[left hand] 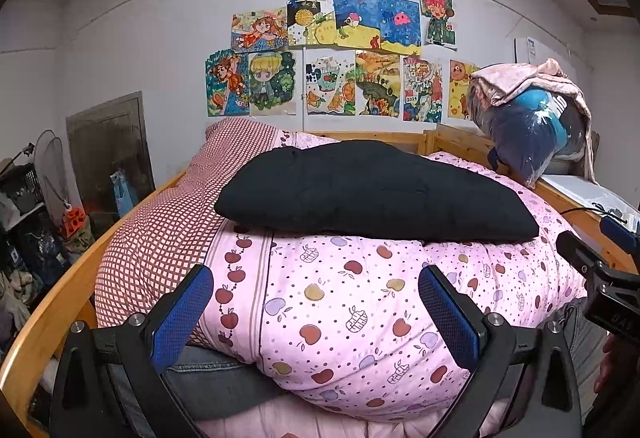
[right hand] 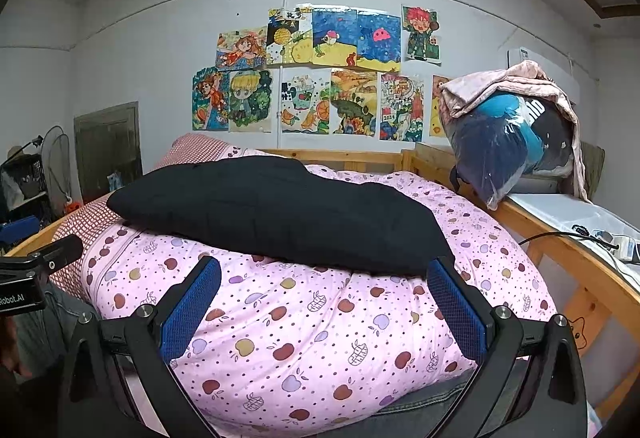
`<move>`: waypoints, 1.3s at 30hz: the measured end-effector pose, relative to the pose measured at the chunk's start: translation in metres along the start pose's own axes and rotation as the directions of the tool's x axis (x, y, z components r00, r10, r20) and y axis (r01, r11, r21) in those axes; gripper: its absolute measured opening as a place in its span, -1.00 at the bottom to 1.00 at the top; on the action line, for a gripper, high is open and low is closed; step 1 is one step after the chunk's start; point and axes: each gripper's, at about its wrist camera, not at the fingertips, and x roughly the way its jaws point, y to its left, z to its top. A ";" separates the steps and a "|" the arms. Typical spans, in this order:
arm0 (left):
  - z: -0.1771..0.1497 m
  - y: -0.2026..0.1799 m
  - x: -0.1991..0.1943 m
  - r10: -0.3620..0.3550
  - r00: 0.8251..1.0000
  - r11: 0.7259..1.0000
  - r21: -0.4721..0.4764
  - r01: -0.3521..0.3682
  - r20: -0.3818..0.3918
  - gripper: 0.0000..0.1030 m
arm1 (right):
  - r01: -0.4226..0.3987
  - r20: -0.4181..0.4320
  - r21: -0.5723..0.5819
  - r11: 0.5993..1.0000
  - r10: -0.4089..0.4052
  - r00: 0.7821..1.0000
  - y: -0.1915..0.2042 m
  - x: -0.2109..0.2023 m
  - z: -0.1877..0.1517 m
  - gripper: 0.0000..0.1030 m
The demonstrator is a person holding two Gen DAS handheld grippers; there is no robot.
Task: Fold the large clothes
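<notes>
A black garment point(left hand: 372, 194) lies folded into a flat pad on top of a pink apple-print quilt point(left hand: 360, 302); the right wrist view shows the same black garment point(right hand: 276, 214) on the quilt point(right hand: 320, 334). A grey denim piece point(left hand: 208, 378) pokes out under the quilt's near edge, also seen as denim point(right hand: 424, 410) low in the right wrist view. My left gripper point(left hand: 316, 318) stands open, short of the black garment, with only quilt between its blue pads. My right gripper point(right hand: 324, 312) is open too, its right pad close under the garment's near corner.
A wooden bed frame point(left hand: 56, 298) rings the bedding. A red-checked pillow point(left hand: 168, 230) lies at the left. A bagged blue bundle under pink cloth point(right hand: 516, 134) sits on the right ledge with a cable point(right hand: 568, 236). Drawings cover the wall point(left hand: 332, 54). Clutter stands at far left.
</notes>
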 end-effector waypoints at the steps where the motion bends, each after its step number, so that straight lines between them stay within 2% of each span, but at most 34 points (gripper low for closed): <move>1: 0.000 0.000 0.000 0.000 1.000 1.000 0.000 0.000 0.001 1.00 | 0.000 0.000 0.000 1.000 0.000 1.000 0.000 0.000 0.000 0.97; 39: 0.001 -0.002 -0.005 -0.006 1.000 1.000 0.013 0.006 0.006 1.00 | -0.002 -0.005 0.002 1.000 0.002 1.000 0.000 0.000 -0.002 0.97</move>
